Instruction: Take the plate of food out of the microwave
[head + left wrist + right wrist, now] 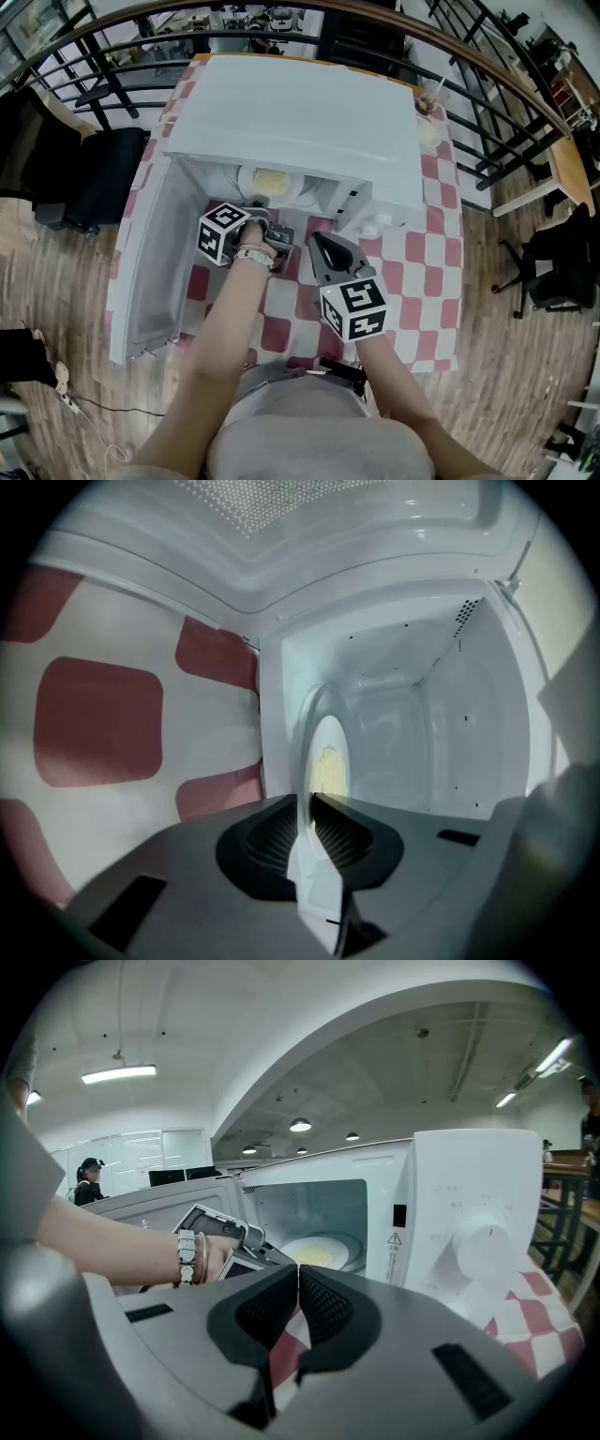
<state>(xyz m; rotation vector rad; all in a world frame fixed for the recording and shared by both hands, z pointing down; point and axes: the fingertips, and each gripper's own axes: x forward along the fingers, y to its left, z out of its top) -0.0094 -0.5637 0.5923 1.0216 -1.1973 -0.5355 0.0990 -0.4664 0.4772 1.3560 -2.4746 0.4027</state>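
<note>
At far left, the microwave door (150, 272) stands swung open. Inside the microwave (300, 122), the plate (267, 180) lies flat. It is round and white, with pale yellow food on it and its near rim towards the opening. The left gripper (305, 803) is clamped on that rim. The right gripper (298, 1283) hangs before the control panel (478, 1232), jaws together, empty.

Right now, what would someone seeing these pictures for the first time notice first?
The white microwave stands with its door swung open on a red-and-white checked tablecloth. The left gripper reaches into the cavity, its jaws closed on the near rim of the plate of food. The right gripper hangs shut and empty in front of the opening.
</note>
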